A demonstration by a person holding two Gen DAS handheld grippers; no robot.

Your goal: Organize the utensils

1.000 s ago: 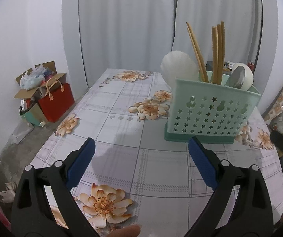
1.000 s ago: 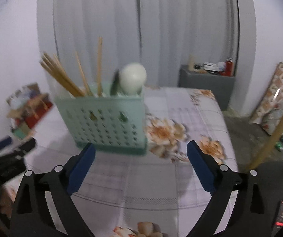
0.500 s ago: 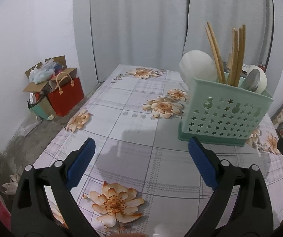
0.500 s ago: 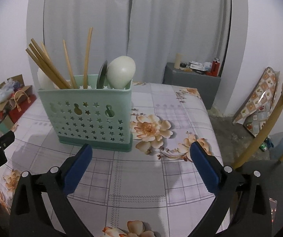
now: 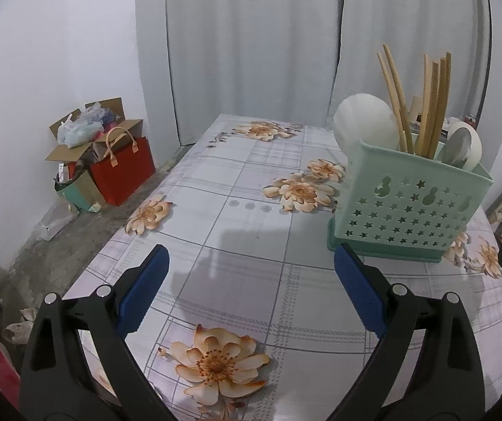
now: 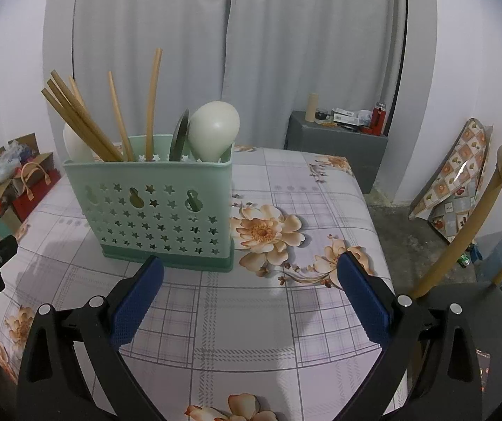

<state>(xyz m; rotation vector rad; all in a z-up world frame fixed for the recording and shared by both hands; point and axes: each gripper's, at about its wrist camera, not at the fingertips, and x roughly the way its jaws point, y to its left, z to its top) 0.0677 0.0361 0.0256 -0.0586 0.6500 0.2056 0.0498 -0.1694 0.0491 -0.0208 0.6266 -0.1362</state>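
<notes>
Both fingers spread wide — utensils upright in holder.

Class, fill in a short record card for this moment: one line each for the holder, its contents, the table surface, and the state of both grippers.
holder: green utensil caddy, upright on the table
contents: wooden chopsticks, white spoons, a metal spoon, all standing handle-down or leaning
surface: floral tablecloth, no loose utensils visible on it
left gripper: open, empty, above the cloth
right gripper: open, empty, in front of the caddy
</notes>
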